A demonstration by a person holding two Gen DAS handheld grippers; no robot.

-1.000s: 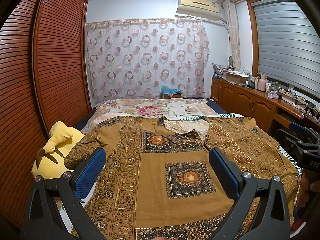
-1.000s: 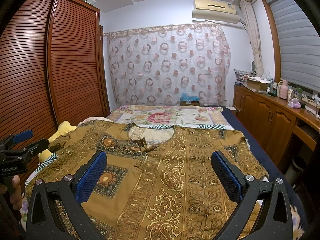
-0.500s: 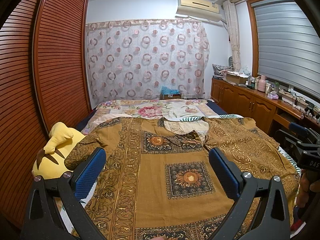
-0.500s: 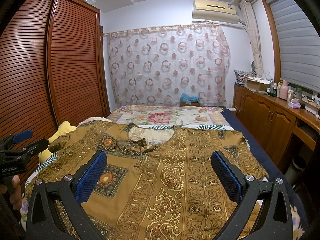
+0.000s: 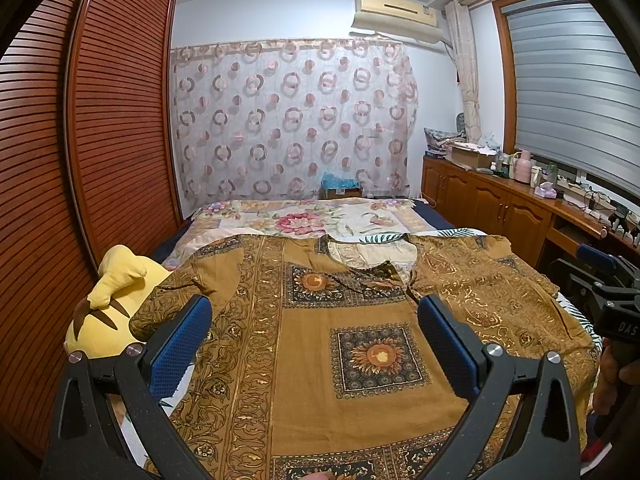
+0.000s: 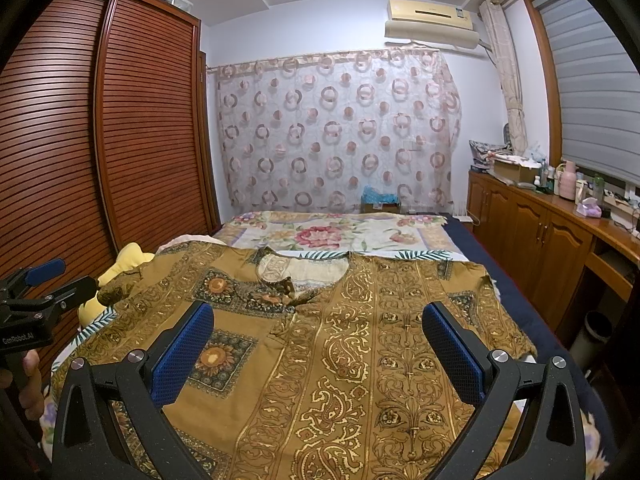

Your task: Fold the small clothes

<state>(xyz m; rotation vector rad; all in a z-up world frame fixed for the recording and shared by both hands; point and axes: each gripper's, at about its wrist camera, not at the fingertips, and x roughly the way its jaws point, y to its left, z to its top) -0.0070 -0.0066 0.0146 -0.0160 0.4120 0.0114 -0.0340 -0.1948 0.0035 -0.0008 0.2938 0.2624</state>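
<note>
Nothing has changed in the last second: both views look the same as before, so the folding has not begun. The brown patterned shirt [image 5: 320,344] lies spread flat on the bed [image 5: 304,216], neck opening toward the far end, its left sleeve touching a yellow plush toy [image 5: 108,312]. The left tongs [image 5: 316,332] and the right tongs [image 6: 318,336] stay spread wide above the cloth, holding nothing

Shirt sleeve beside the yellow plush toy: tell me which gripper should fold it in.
Left, probably. The left gripper is open, with that sleeve and the plush toy just off its left finger. The right gripper, also open, faces the opposite sleeve across the shirt.
</note>
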